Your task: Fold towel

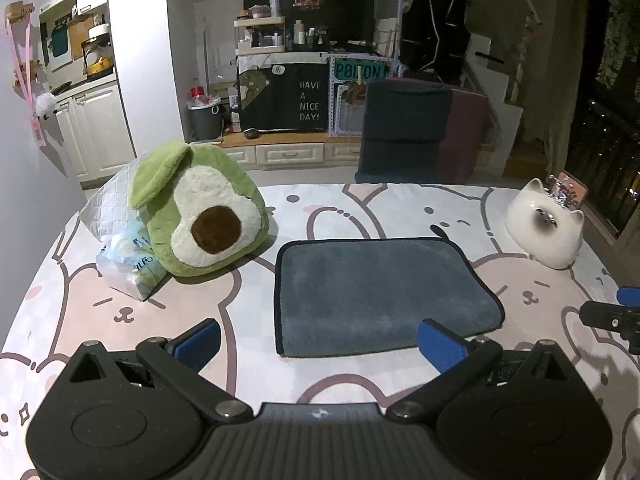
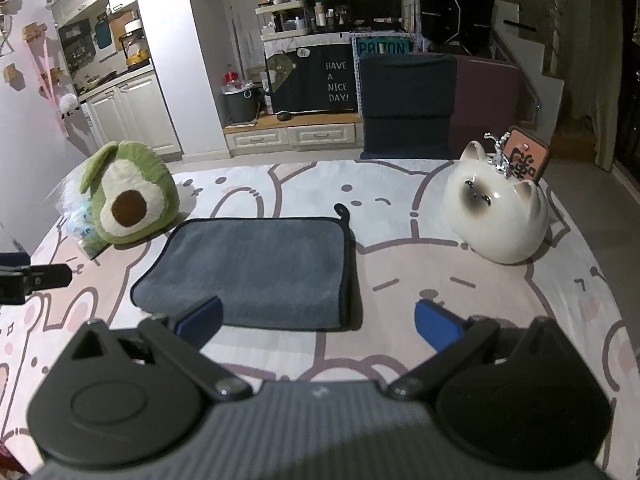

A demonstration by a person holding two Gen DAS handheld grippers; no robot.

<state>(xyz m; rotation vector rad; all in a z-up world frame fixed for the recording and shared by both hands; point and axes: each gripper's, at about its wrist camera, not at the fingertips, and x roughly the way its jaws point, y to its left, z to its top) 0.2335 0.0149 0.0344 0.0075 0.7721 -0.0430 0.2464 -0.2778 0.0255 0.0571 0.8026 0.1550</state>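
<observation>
A grey-blue towel (image 1: pixel 380 292) with a dark hem lies flat on the table, folded into a rectangle; it also shows in the right wrist view (image 2: pixel 256 268). A small hanging loop sticks out at its far right corner (image 2: pixel 341 210). My left gripper (image 1: pixel 320 340) is open and empty, just in front of the towel's near edge. My right gripper (image 2: pixel 318 322) is open and empty, at the towel's near right corner. The right gripper's tip shows at the right edge of the left wrist view (image 1: pixel 616 312); the left gripper's tip shows at the left edge of the right wrist view (image 2: pixel 36 276).
An avocado plush (image 1: pixel 200 216) and a plastic bag (image 1: pixel 128 264) sit left of the towel. A white ceramic cat (image 2: pixel 498 216) stands to the right, with a small orange sign (image 2: pixel 524 160) behind it. The tablecloth (image 2: pixel 460 280) has a bear pattern. A dark chair (image 1: pixel 404 128) stands beyond the table.
</observation>
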